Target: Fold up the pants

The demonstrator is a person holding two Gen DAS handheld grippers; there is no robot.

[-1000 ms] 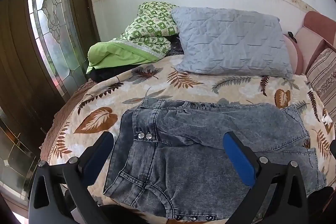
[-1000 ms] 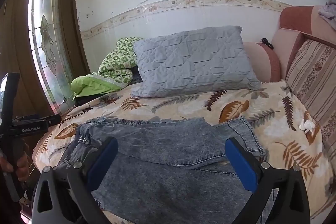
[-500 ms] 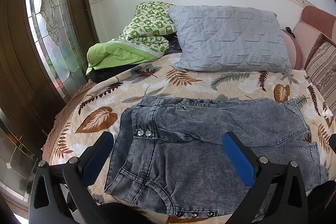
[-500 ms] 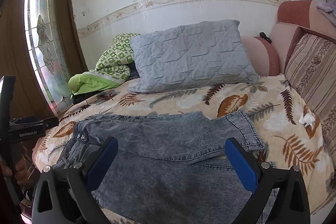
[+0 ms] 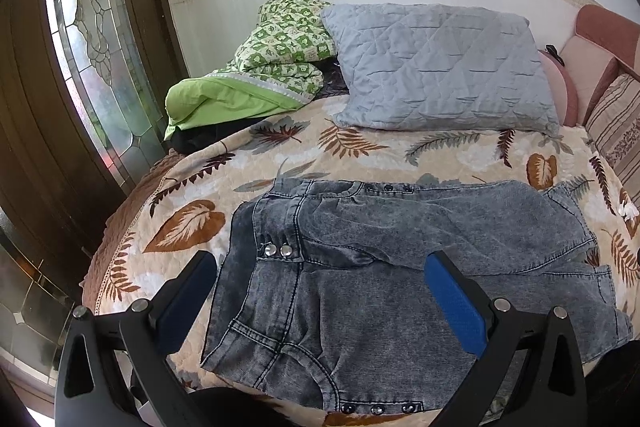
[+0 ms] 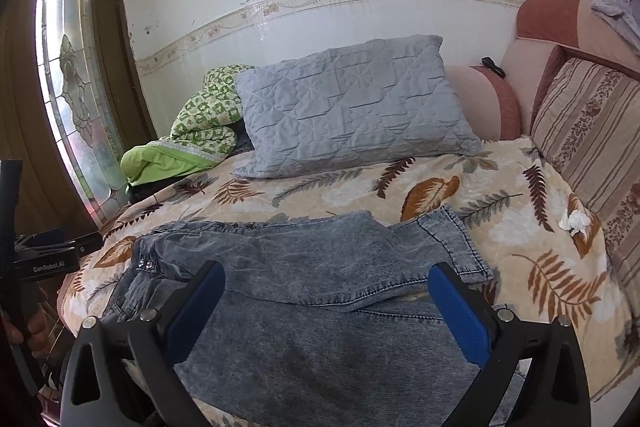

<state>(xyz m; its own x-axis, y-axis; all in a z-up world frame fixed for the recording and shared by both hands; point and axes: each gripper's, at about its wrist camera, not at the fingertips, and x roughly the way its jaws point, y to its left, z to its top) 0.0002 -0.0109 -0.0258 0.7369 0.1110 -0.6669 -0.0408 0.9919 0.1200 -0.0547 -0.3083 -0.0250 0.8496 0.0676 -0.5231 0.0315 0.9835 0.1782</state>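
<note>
Grey jeans (image 5: pixel 400 291) lie across bed (image 5: pixel 360 155) near front edge, waistband at left. One leg laid over other: lengthwise fold looks done. Cross folds left, leg ends still spread at right. Left gripper (image 5: pixel 320 291) and right gripper (image 6: pixel 326 301) hover above denim, fingers wide apart, holding nothing.

Both cameras have drawn back and risen a little. The jeans (image 5: pixel 400 267) now sit lower and smaller in each frame, more of the leaf-print bed (image 5: pixel 360 151) shows above them, and the grey pillow (image 6: pixel 352 111) has slid toward mid-frame.
</note>
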